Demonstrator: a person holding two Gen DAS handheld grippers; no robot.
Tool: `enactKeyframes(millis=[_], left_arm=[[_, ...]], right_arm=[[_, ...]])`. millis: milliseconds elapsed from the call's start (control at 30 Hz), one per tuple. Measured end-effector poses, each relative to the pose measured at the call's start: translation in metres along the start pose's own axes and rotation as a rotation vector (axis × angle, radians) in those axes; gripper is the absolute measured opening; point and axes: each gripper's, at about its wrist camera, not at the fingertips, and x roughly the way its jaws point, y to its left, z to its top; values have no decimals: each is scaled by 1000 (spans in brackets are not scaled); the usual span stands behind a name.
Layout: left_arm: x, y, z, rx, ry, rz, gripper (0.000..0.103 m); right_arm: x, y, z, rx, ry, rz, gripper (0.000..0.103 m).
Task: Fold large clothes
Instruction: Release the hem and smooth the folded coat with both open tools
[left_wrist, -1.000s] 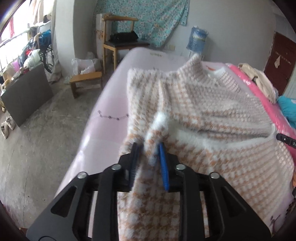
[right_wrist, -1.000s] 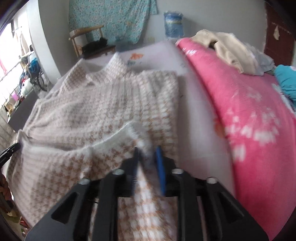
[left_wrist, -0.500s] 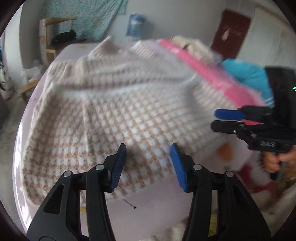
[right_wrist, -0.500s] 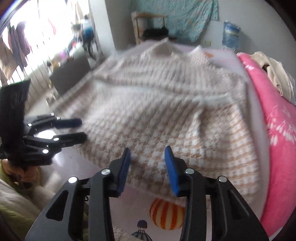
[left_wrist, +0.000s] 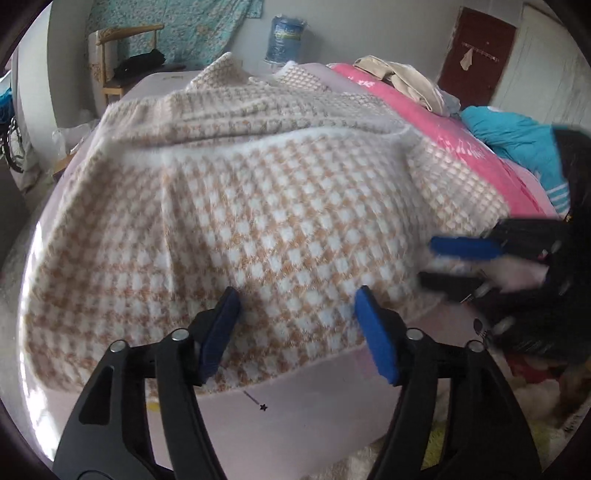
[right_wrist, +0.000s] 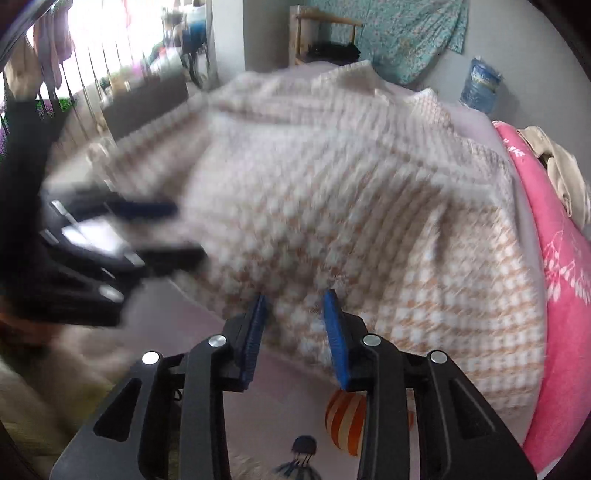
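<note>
Lying flat on the bed (left_wrist: 295, 424), the sweater (left_wrist: 280, 206) was seen with its collar toward 12 o'clock and its hem at 6 o'clock, the long axis running between them. The left hand-held gripper (left_wrist: 299, 328) was spread and opening, nothing pinched. The right hand-held gripper (right_wrist: 295, 332) was narrowing over the hem, which was not yet gripped. If only the top layer were caught, the fold would likely be skewed.
</note>
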Motion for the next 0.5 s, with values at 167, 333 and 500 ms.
enactKeyframes(millis=[167,333,500], left_arm=[[-21,1,2,13,-25,44,68],[-8,27,-6,-58,-2,51,82],[-27,39,-1,-80,-52,106,82]], right_arm=[[-24,-4,7,14,-14,-26,32],[-10,-27,-11,136,22,12,34],[-33,-43,-14,143,5,-74,34]])
